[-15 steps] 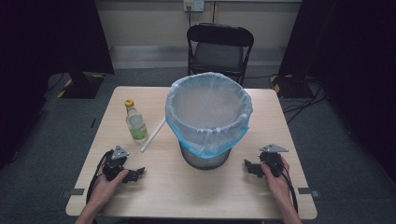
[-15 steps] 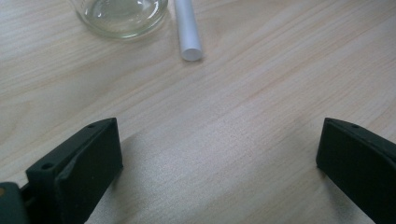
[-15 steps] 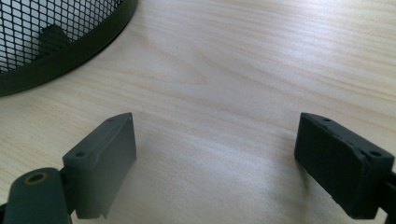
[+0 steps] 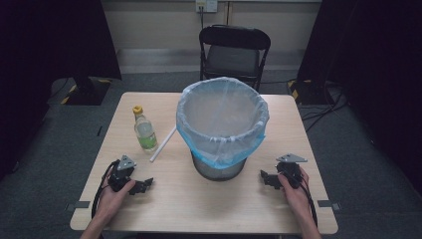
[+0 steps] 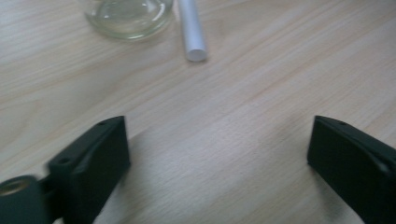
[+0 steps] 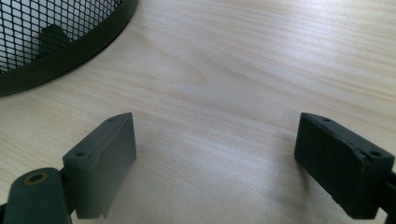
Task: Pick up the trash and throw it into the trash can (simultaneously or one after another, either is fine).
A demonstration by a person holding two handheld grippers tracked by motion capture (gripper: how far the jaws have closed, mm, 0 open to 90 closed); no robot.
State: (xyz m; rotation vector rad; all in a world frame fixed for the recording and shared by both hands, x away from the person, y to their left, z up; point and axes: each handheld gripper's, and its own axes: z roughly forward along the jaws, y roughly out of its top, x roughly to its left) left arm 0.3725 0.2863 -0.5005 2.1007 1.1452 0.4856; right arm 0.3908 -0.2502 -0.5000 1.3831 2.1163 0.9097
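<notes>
A wooden table (image 4: 209,209) carries a mesh bin (image 4: 219,167) at its middle, lined with a pale blue bag (image 4: 221,117) folded over the rim. Left of the bin stands a bottle (image 4: 145,129) with a yellow cap, and a white tube (image 4: 163,144) lies slanted between bottle and bin, just beside the bottle.

The left gripper (image 4: 144,185) rests low at the table's near left, held in the person's left hand (image 4: 115,193). Its jaws are spread wide with only bare wood between them. In the left gripper view the tube's near end (image 5: 195,51) and the bottle's base (image 5: 127,16) lie ahead of the jaws, apart from them.

The right gripper (image 4: 266,179) sits at the near right, jaws likewise wide and holding nothing, with the bin's base (image 6: 60,51) ahead to the left, not touching.
</notes>
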